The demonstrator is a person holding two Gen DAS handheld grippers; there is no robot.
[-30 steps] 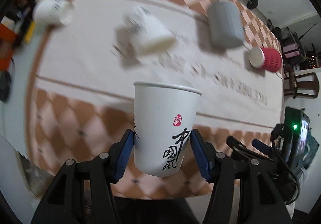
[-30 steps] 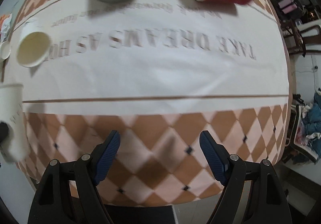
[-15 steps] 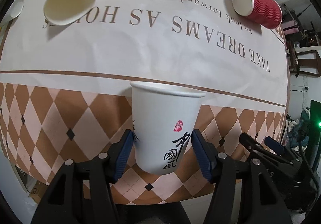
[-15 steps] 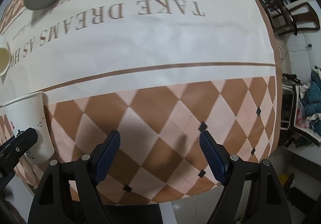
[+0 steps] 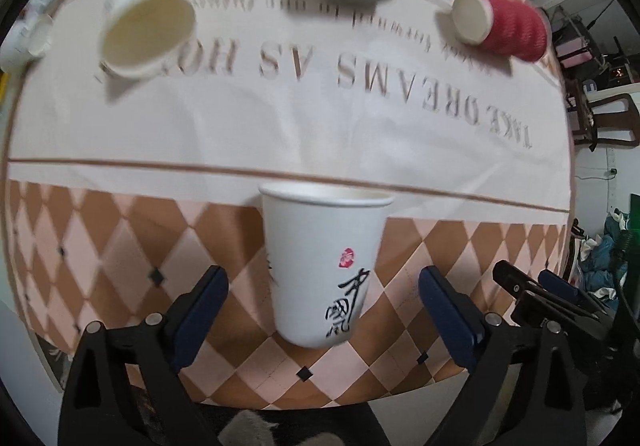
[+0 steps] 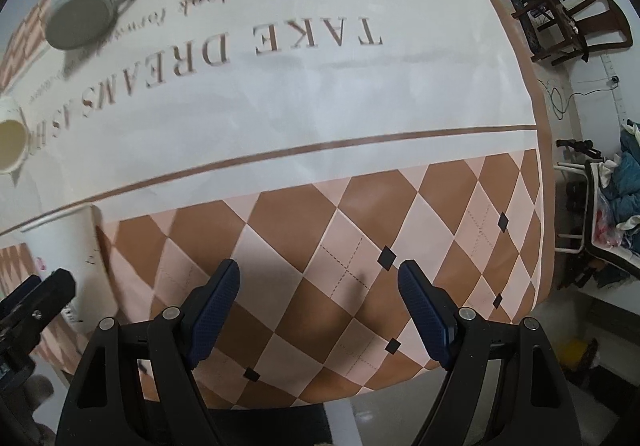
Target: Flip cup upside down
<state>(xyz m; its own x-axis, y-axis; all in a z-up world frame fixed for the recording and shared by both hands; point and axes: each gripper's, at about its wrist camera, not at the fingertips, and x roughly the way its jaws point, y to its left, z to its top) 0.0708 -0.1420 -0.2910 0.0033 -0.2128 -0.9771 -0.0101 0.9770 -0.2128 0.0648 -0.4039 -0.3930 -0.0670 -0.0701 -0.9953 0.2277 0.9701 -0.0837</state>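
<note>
Left wrist view: left tongs [image 5: 322,300] are gaping wide, clear of both sides of the white cup [image 5: 322,266], which is standing mouth-up on the checkered tabletop [image 5: 120,246]. Right wrist view: right tongs [image 6: 318,286] are hanging wide and empty, the cup [image 6: 76,258] sitting well off to their left.

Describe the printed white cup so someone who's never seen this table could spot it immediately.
Start at the tablecloth and find its brown checked border nearest the camera. The white paper cup stands upright there, alone. Unlike the tipped cups farther back, it carries black brush lettering and a small red mark.
</note>
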